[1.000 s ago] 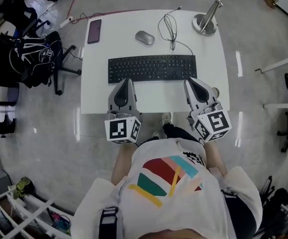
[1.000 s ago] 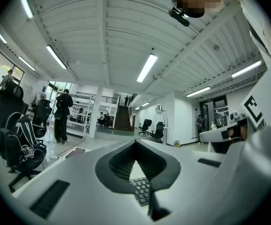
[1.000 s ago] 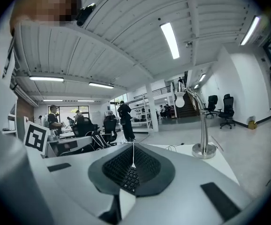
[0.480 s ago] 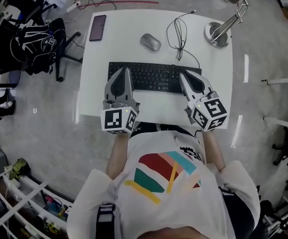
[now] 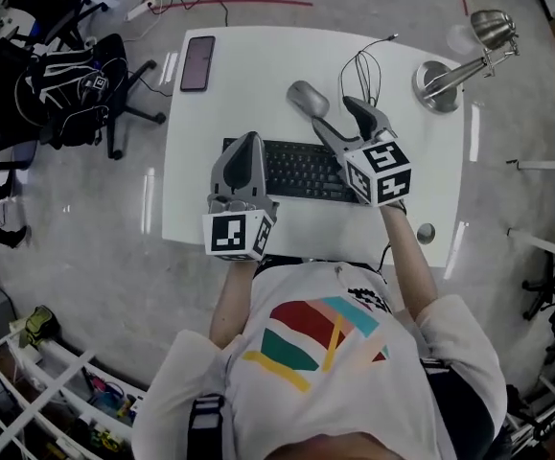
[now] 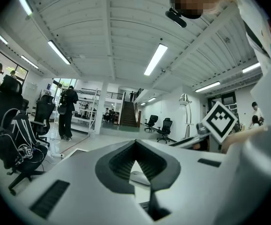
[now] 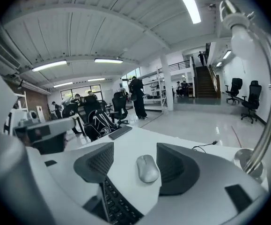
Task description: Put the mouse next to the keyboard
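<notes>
Far left corner of the white counter (image 5: 248, 75): slim black phone (image 5: 197, 62), lying flat, well apart from everything else.

Left tool (image 5: 248, 142): grey, marker cube at its rear, jaws together at the tips, holding nothing. It points level and hangs above the left end of the long black keyboard (image 5: 296, 169).

The keyboard sits mid-counter, long side across.

Small grey oval mouse (image 5: 308, 99): on bare counter just past the keyboard's far edge, right of its middle, not touching it.

Right tool (image 5: 335, 113): jaws wide and just been opening, gripping nothing. It tilts nose-down over the keyboard's right part, tips past the far edge. In the right gripper view the mouse lies ahead in the gap between the two dark pads, clear of both. In the head view it sits just beyond the left jaw tip, close but apart.

Further right: loose black cable (image 5: 365, 65), then a chrome desk lamp (image 5: 459, 60) with a round base at the counter's far right corner.
</notes>
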